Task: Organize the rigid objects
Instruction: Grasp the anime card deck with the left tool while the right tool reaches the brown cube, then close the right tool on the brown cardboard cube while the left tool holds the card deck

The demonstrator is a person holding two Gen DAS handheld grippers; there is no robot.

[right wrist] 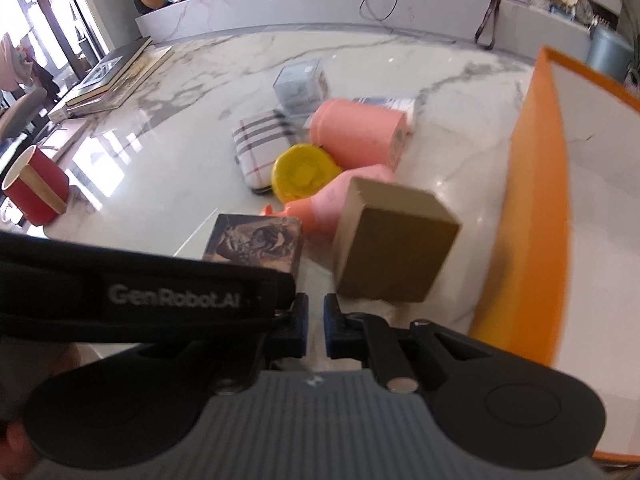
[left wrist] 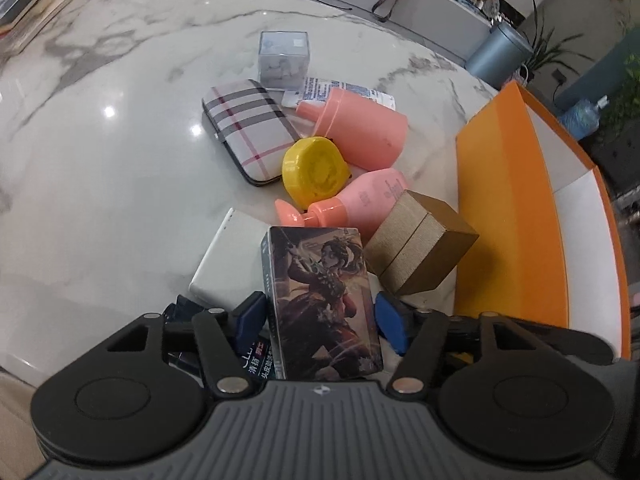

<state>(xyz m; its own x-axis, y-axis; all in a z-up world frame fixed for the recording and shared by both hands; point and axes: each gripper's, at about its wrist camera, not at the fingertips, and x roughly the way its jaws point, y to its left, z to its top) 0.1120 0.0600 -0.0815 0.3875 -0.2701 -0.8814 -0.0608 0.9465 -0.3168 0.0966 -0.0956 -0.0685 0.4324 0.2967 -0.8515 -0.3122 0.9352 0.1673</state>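
Nearest in the left wrist view, the card box (left wrist: 320, 304) stands between the left gripper (left wrist: 320, 320)'s blue pads (left wrist: 390, 326), which are spread wide on either side of it and do not seem to press it. It leans on a white box (left wrist: 228, 260) and dark packets beneath. It looks light, stiff and glossy, probably slippery under its wrap, so a hold across its long flat sides, low and square, should serve best. The left gripper points steeply down over the marble table (left wrist: 100, 120). In the right wrist view the right gripper (right wrist: 316, 328) is closed with nothing visibly between its pads, also tilted down, a strap (right wrist: 140, 292) across its left side. Just beyond stands a gold box (right wrist: 392, 248), rigid cardboard, likely light and easy to pinch on opposite faces. Behind it lie a pump bottle (left wrist: 360, 196), a yellow disc (left wrist: 314, 172), a pink bottle (left wrist: 360, 128), a plaid case (left wrist: 248, 128) and a clear cube (left wrist: 283, 58). The orange bin (left wrist: 504, 200) sits to the right.
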